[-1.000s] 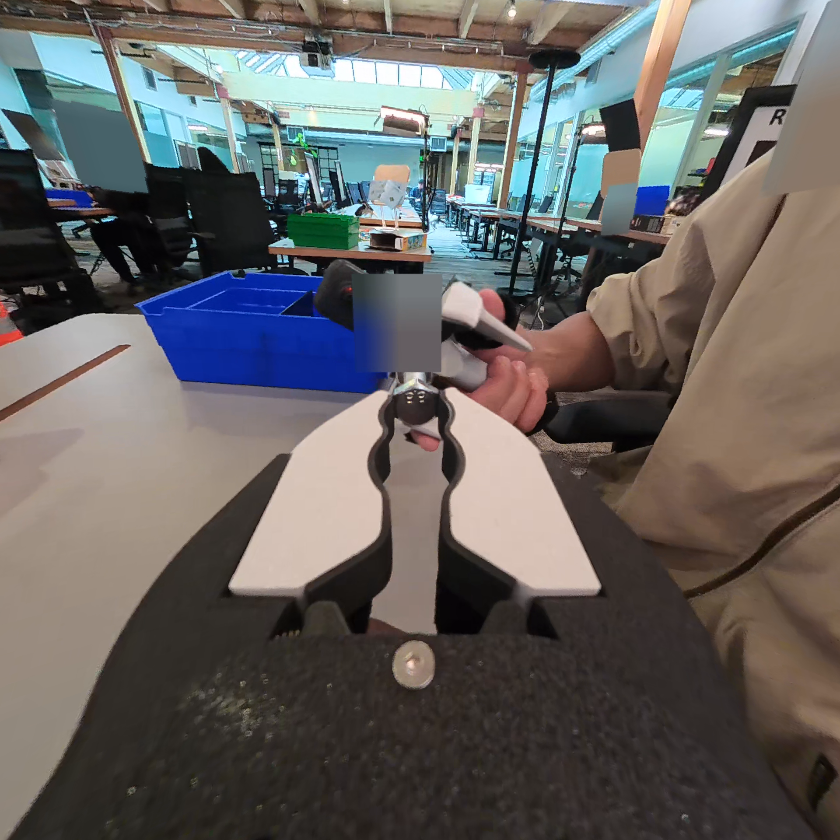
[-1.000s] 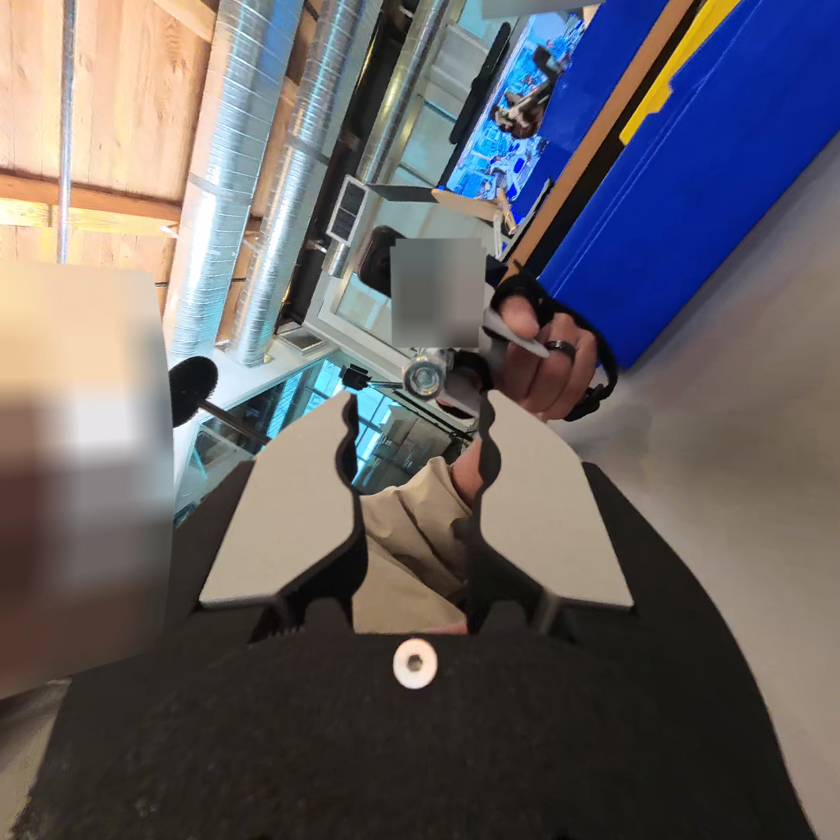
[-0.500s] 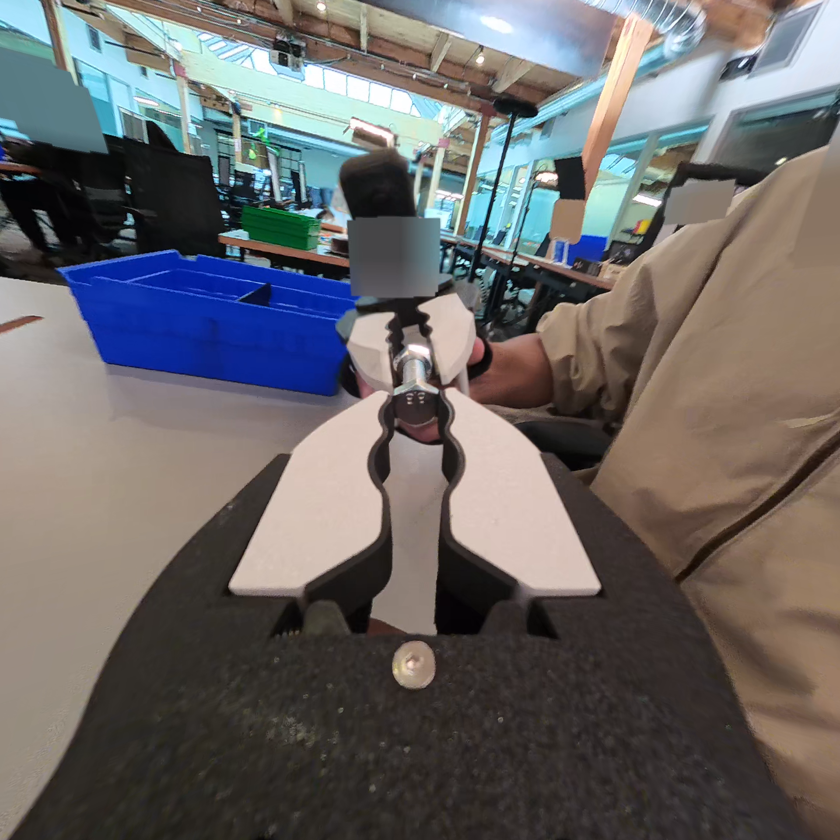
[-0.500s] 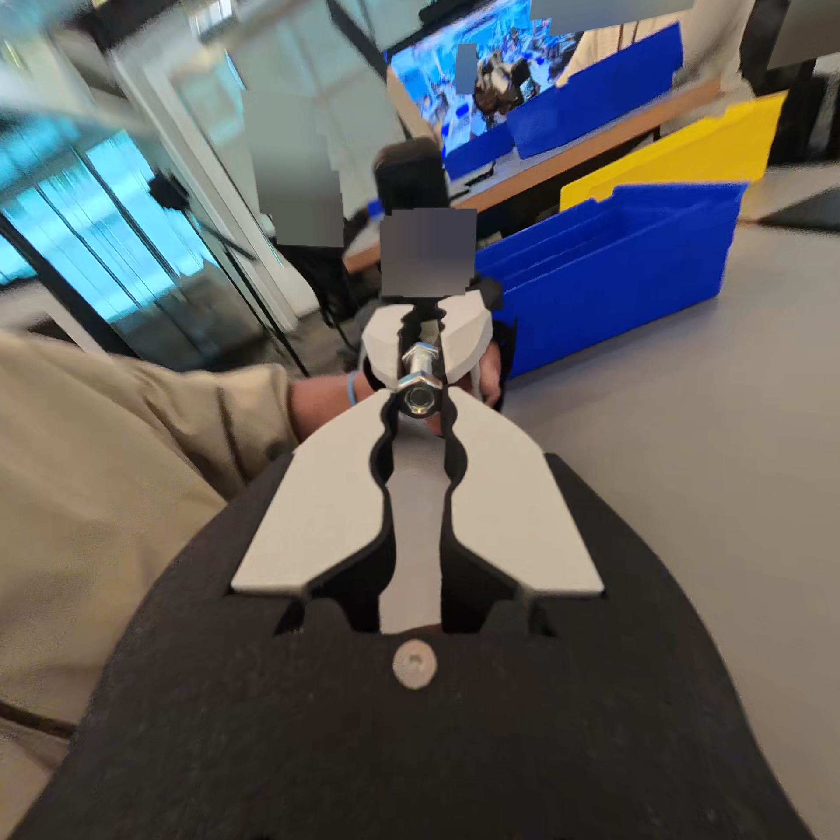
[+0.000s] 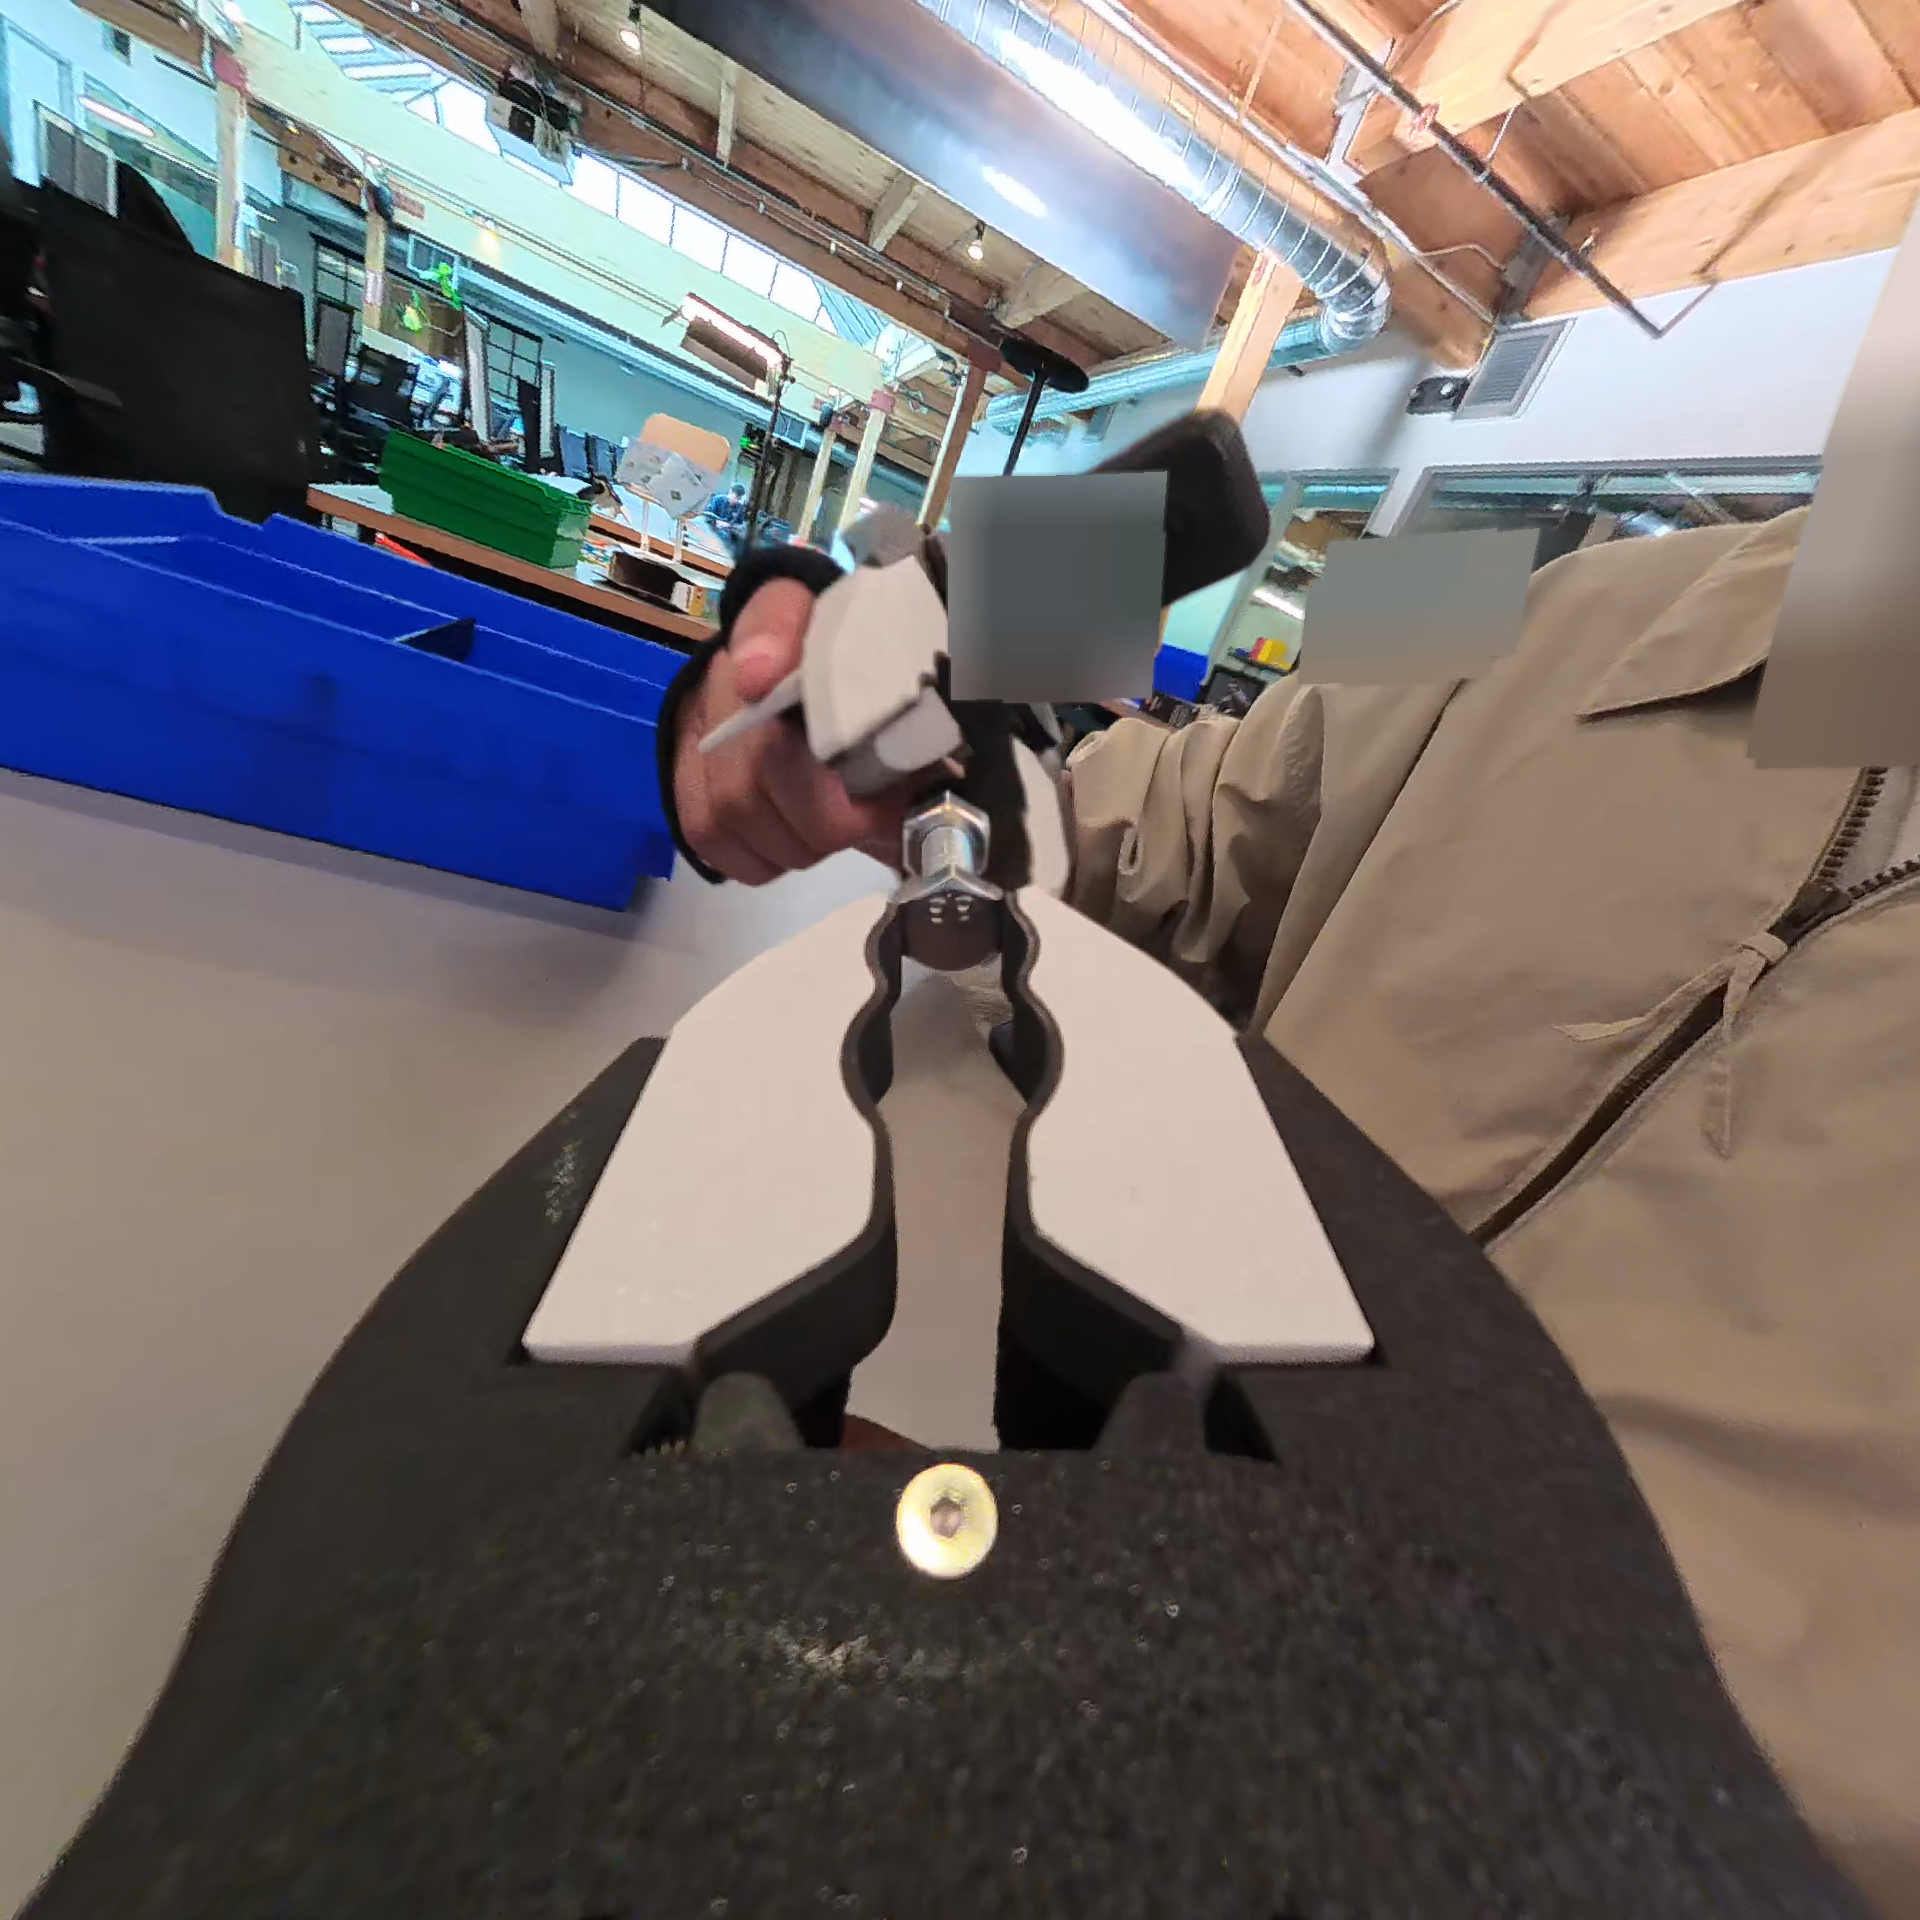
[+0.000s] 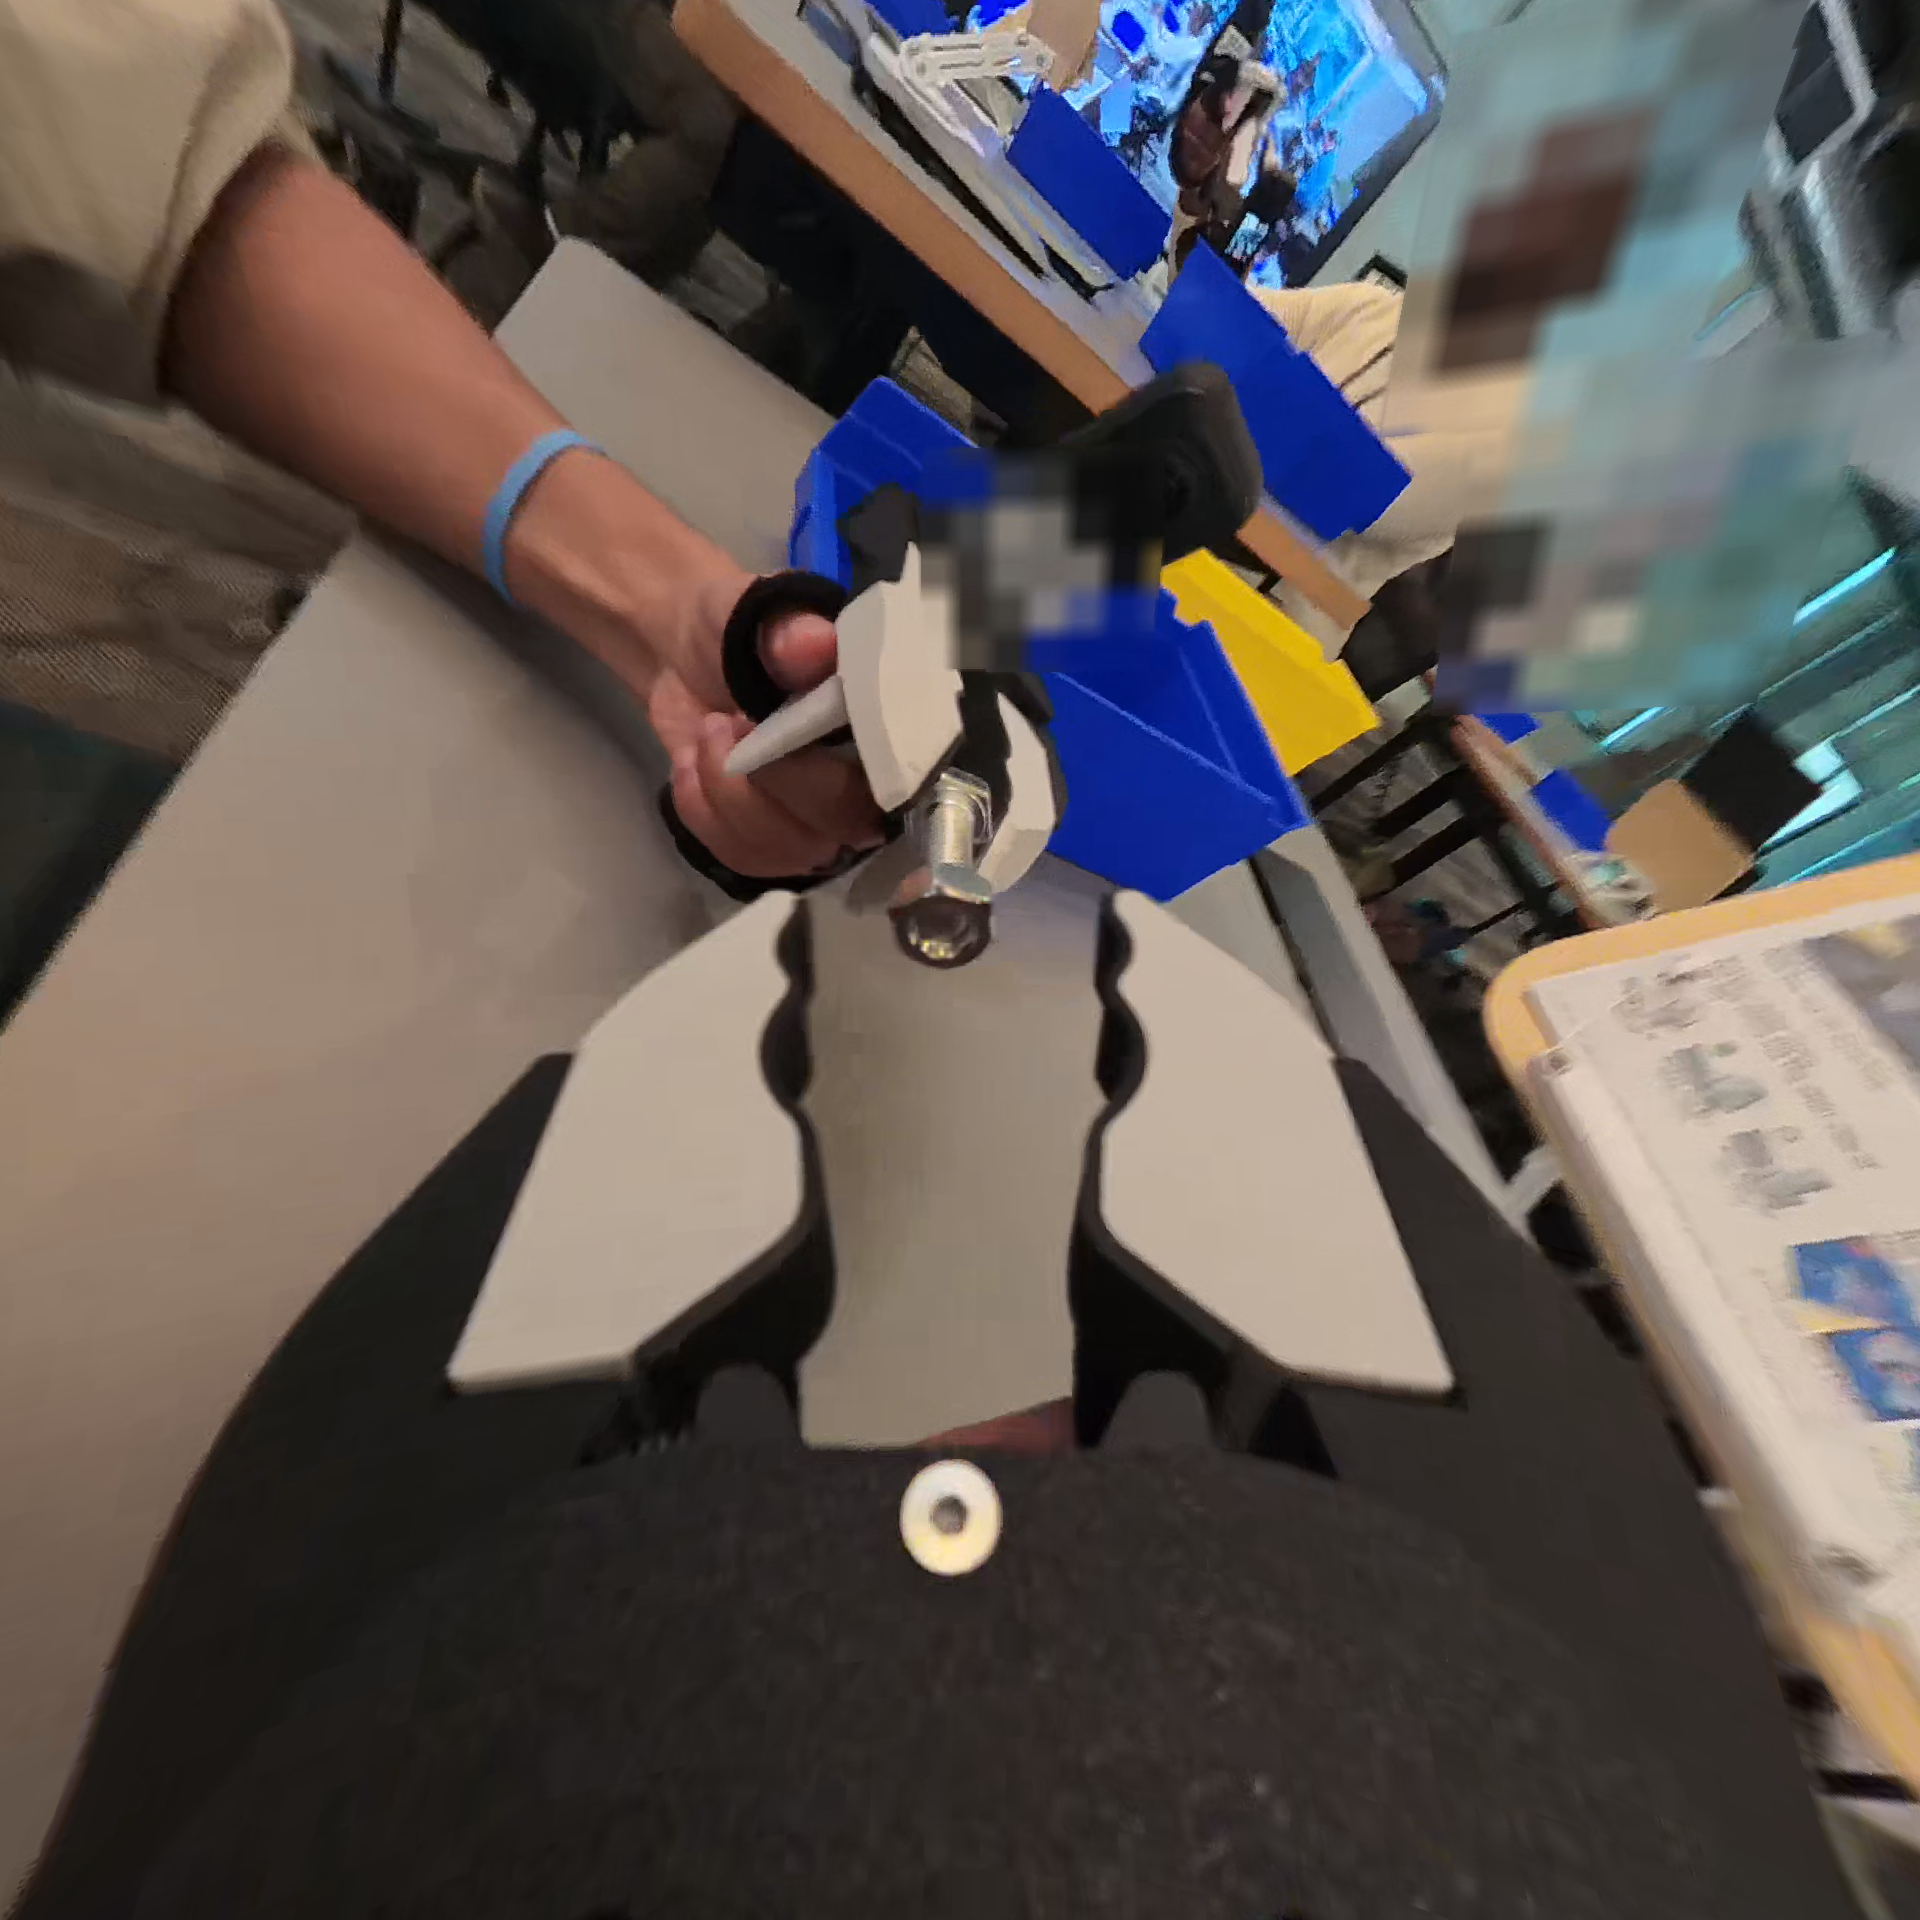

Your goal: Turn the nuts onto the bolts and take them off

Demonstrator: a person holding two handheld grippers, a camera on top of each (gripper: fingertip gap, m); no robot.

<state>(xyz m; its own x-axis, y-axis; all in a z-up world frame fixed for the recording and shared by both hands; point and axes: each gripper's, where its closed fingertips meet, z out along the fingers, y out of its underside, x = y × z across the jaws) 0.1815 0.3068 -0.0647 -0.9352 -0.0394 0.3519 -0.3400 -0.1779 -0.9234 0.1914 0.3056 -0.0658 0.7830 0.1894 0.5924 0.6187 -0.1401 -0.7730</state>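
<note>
Above a grey table (image 5: 312, 1039), the left gripper (image 5: 943, 920) pinches the hexagonal head of a steel bolt (image 5: 940, 914), its shank pointing away toward the right gripper (image 5: 966, 790). A nut (image 6: 940, 920) sits threaded at the shank's far end from the head. The right gripper (image 6: 945, 935) stands spread wide around the nut, touching nothing. A blue bin (image 5: 312, 686) rests on the table beyond the bolt.

An open-plan workshop office: exposed timber ceiling (image 5: 1714, 125) with metal ducting (image 5: 1195, 177), rows of desks (image 5: 540, 566), blue parts bins (image 5: 312, 686).
</note>
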